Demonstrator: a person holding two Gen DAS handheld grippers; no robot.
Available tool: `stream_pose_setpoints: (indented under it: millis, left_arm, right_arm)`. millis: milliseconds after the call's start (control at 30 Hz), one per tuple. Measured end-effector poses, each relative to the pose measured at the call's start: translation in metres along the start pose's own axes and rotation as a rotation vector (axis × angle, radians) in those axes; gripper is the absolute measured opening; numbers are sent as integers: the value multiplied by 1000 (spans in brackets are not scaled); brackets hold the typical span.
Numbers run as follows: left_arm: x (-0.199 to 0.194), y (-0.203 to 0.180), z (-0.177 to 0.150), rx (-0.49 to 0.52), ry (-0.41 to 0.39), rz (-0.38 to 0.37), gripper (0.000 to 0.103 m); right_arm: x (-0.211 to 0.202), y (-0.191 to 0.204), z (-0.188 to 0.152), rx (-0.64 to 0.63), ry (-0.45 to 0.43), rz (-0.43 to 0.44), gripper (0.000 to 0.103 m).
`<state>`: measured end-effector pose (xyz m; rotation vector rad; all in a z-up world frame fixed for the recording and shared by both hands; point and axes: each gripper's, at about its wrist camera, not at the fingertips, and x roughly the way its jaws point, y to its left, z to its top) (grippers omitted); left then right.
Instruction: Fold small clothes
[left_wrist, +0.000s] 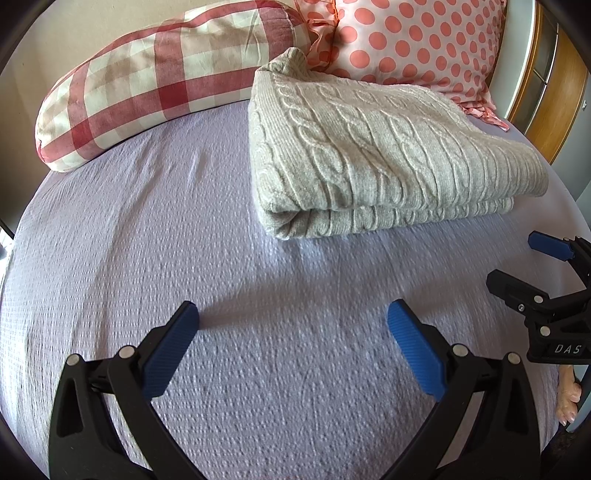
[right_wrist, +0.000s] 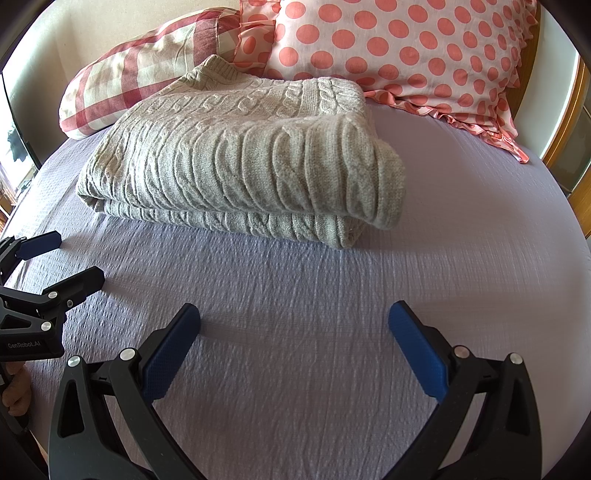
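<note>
A grey cable-knit sweater (left_wrist: 369, 155) lies folded in a thick stack on the lilac bedsheet (left_wrist: 147, 240); it also shows in the right wrist view (right_wrist: 240, 162). My left gripper (left_wrist: 293, 317) is open and empty, hovering over bare sheet in front of the sweater, apart from it. My right gripper (right_wrist: 295, 319) is open and empty too, over the sheet before the sweater. In the left wrist view the right gripper (left_wrist: 517, 262) shows at the right edge, open. In the right wrist view the left gripper (right_wrist: 70, 254) shows at the left edge, open.
A red-checked pillow (left_wrist: 155, 77) and a pink polka-dot pillow (left_wrist: 413, 40) lean against the wall behind the sweater. A wooden bed frame (left_wrist: 554, 92) runs along the right side. The sheet (right_wrist: 461, 221) extends to the sweater's right.
</note>
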<state>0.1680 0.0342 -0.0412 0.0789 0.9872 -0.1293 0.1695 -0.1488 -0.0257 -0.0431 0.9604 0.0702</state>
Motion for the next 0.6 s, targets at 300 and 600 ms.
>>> stream_pose_setpoints:
  millis: [300, 600]
  left_arm:
    - [1, 0, 0, 5, 8, -2, 101]
    - [-1, 0, -1, 4, -4, -1, 101]
  right_arm:
    - [0, 1, 0, 0, 0, 0, 102]
    - [0, 0, 0, 1, 0, 0, 102]
